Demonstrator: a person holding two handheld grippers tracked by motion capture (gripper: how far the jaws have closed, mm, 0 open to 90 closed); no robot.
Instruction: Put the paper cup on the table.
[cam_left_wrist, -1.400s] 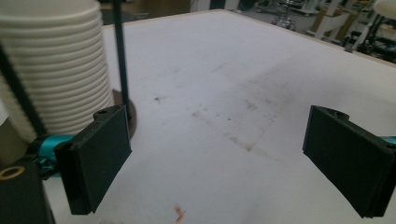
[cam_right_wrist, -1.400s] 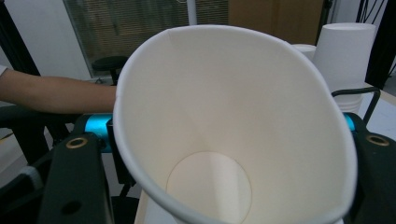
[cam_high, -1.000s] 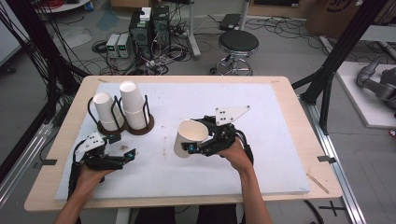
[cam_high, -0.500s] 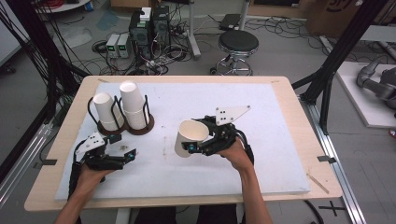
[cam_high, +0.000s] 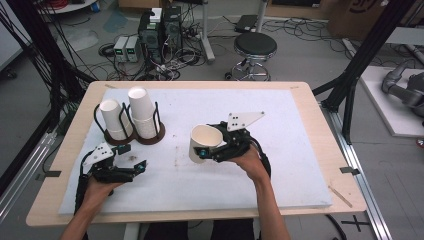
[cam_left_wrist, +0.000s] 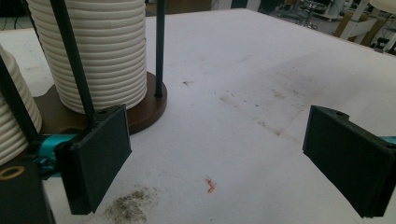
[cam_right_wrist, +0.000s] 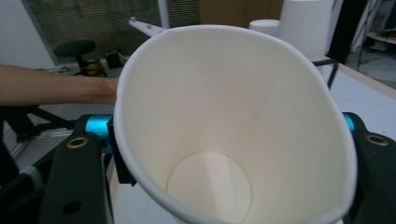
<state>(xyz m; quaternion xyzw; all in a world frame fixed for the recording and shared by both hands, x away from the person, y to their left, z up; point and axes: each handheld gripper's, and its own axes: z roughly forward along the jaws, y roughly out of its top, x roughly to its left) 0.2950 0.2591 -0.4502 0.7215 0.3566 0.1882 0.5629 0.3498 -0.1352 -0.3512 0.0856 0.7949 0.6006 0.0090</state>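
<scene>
The right gripper (cam_high: 206, 151) stays clamped on the paper cup (cam_high: 202, 142), tilted above the worktop's (cam_high: 300, 150) middle, nothing having shifted, so I judge the carry paused, while the left gripper (cam_high: 134, 167) waits open-jawed, empty, near the left edge.

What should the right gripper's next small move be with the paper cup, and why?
Probably carry the paper cup left toward the cup holder. The right gripper is shut on the cup, squeezing its rim oval, above the white mat; two stacks of cups stand upside down in the holder, and the left gripper waits open nearby.
</scene>
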